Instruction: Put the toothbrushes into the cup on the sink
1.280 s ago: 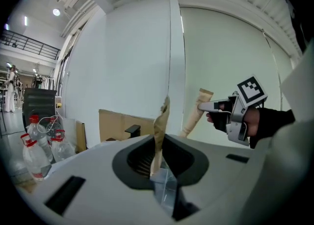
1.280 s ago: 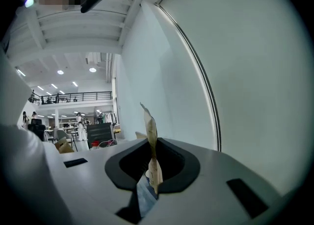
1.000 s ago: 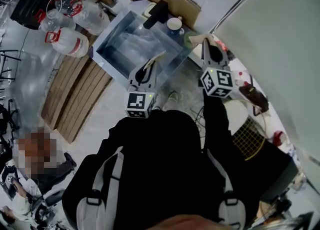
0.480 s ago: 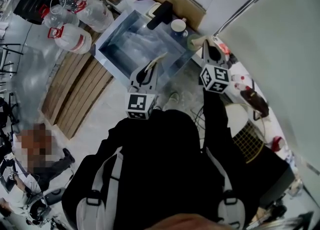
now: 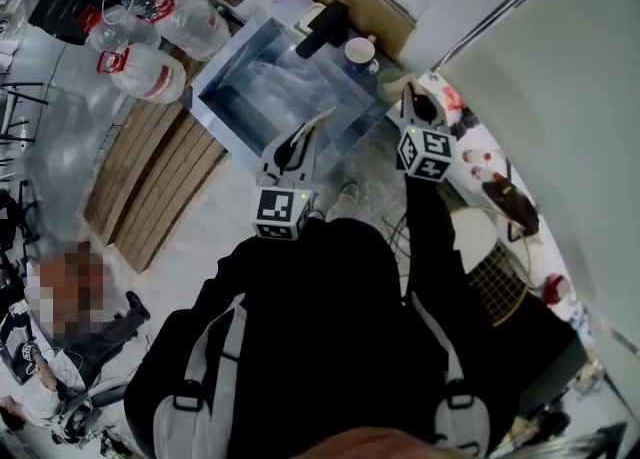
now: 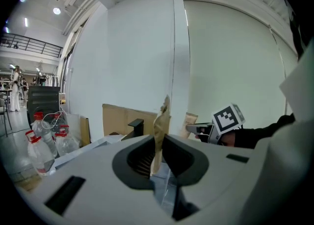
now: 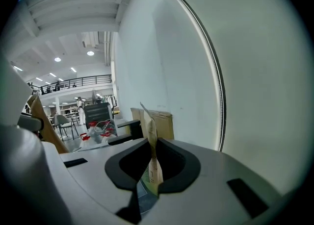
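Note:
Each gripper holds a toothbrush in a flat brown paper pack. My left gripper hangs over the near edge of the steel sink, shut on its paper-packed toothbrush, which sticks up between the jaws. My right gripper is at the sink's right corner, shut on the other packed toothbrush. The white cup stands on the sink's far rim beside the black faucet, just beyond the right gripper. In the left gripper view the right gripper shows with its marker cube.
Large water bottles with red caps lie on the floor left of the sink, next to wooden panels. Cardboard leans on the wall behind the sink. A table with small items stands at the right along the white wall.
The right gripper has edged a little up and left toward the sink's corner and the cup. The left gripper has hardly moved. Both keep their grip.

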A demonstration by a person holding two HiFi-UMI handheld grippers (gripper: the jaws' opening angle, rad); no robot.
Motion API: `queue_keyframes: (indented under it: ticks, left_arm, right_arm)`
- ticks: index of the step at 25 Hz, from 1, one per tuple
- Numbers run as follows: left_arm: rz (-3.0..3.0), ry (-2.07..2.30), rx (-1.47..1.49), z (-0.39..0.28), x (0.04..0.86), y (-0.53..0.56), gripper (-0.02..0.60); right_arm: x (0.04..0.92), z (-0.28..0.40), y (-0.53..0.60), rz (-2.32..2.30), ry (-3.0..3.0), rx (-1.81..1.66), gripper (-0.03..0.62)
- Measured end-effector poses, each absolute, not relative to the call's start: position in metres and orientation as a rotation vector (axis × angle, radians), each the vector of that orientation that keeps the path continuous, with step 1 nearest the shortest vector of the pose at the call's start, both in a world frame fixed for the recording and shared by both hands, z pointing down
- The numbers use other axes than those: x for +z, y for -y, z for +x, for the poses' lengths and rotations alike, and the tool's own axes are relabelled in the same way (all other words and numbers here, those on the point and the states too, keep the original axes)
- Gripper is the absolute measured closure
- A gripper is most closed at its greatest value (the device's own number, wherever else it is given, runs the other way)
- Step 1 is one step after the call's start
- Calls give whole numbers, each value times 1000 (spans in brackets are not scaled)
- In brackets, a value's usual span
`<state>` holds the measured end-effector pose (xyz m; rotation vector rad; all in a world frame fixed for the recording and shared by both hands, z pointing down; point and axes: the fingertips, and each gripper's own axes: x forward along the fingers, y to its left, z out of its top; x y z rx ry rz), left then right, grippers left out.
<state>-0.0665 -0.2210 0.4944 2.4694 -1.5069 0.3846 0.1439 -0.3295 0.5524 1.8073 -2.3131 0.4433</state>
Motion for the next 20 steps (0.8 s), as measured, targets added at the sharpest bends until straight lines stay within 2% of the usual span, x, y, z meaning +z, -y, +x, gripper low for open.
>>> queue_keyframes:
  ticks: [12, 16, 20]
  left_arm:
    - [2472, 1482, 413, -60, 502, 217, 538]
    - [2474, 1473, 411, -58, 502, 216, 538]
    - [2481, 1463, 401, -54, 501, 217, 538]
  right_arm:
    - [587, 141, 331, 1708, 2239, 520, 557]
    - [584, 139, 329, 1684, 2240, 526, 475]
    - [569, 146, 327, 1728, 2233, 480, 446]
